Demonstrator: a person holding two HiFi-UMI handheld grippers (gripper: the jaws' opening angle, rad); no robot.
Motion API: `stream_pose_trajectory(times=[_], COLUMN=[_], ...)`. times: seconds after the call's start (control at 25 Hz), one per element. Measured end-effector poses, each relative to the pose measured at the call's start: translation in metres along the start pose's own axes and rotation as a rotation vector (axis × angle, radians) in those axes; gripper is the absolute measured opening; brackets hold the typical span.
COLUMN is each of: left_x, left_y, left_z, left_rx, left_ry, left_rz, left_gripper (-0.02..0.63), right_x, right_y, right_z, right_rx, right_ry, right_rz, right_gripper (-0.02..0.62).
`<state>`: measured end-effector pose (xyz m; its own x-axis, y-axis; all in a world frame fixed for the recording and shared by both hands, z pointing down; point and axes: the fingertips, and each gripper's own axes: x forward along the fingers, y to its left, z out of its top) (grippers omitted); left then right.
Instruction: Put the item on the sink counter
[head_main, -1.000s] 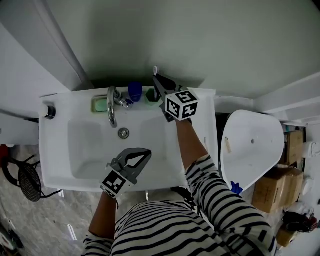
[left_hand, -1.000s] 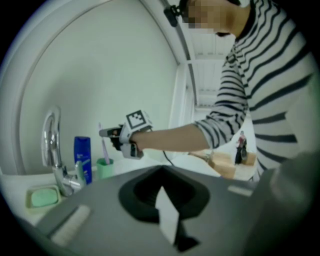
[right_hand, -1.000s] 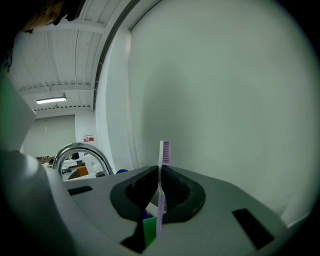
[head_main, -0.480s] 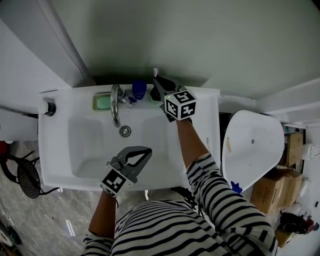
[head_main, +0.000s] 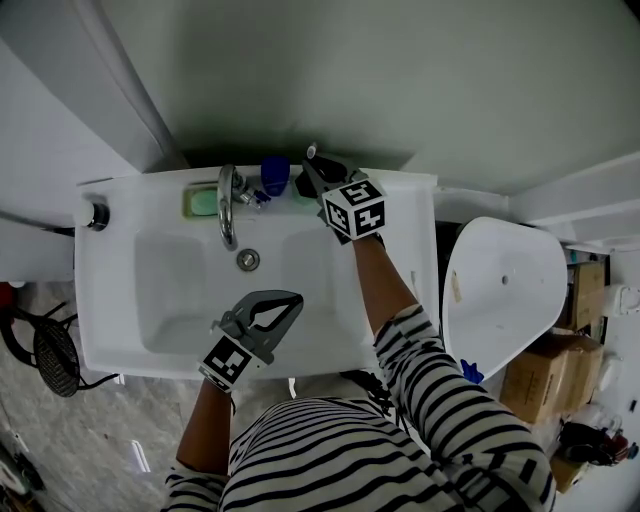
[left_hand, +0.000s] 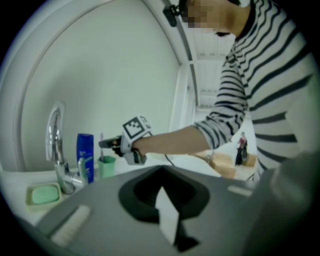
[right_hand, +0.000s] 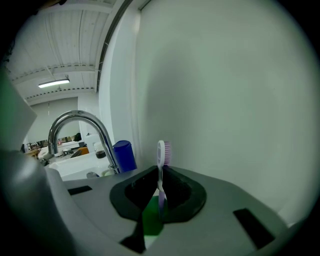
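The white sink counter (head_main: 408, 196) is running along the far wall, and its back ledge is crowded: a green soap bar (head_main: 203, 203) in its dish at the left, then the chrome faucet (head_main: 226, 205) arching over the basin, a blue bottle (head_main: 273, 176) just beside it, and a green cup (left_hand: 106, 166) to the right of that. Off to the right of the sink a white toilet lid (head_main: 500, 290) is standing, with cardboard boxes (head_main: 586, 292) beyond it. The right gripper (head_main: 312, 166) is reaching to the far ledge above the cup, with the bottle and faucet close on its left. Its jaws are pinching nearly together on a toothbrush (right_hand: 161, 170), which is standing upright between them, bristles on top and white-and-purple handle running down toward the cup's mouth; whether its end is touching the cup I cannot tell. The left gripper (head_main: 290, 303) is hovering over the near side of the basin, jaws pressed fully together with nothing in them. The blue bottle is carrying pale print on its front, too small to read, and each gripper's cube is showing black-and-white square markers.
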<state>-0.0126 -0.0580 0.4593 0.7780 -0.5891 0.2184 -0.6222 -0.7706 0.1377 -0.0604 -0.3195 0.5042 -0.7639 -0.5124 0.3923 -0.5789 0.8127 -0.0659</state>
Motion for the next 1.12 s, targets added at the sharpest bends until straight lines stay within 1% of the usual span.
stream_pose_trajectory(times=[0.2, 0.36, 0.52, 0.72, 0.92, 1.12], left_x=[0.001, 0.002, 0.002, 0.003, 0.003, 0.003], left_y=[-0.003, -0.003, -0.004, -0.007, -0.009, -0.010], left_z=[0.002, 0.003, 0.004, 0.007, 0.008, 0.010], left_rx=[0.004, 0.010, 0.008, 0.013, 0.016, 0.026], left_ry=[-0.001, -0.002, -0.006, -0.007, -0.010, -0.008], left_rz=[-0.001, -0.002, -0.001, -0.006, -0.005, -0.008], left_gripper=[0.006, 0.006, 0.006, 0.006, 0.006, 0.006], right_x=[-0.001, -0.004, -0.007, -0.005, -0.004, -0.007], right_y=[-0.001, -0.005, -0.006, -0.005, -0.001, 0.000], right_z=[-0.002, 0.000, 0.003, -0.006, -0.010, -0.011], right_rx=[-0.002, 0.021, 0.043, 0.052, 0.032, 0.035], right_ry=[0.033, 0.049, 0.063, 0.106, 0.138, 0.144], right_rz=[-0.009, -0.014, 0.003, 0.016, 0.029, 0.028], right_gripper=[0.025, 0.025, 0.025, 0.025, 0.026, 0.053])
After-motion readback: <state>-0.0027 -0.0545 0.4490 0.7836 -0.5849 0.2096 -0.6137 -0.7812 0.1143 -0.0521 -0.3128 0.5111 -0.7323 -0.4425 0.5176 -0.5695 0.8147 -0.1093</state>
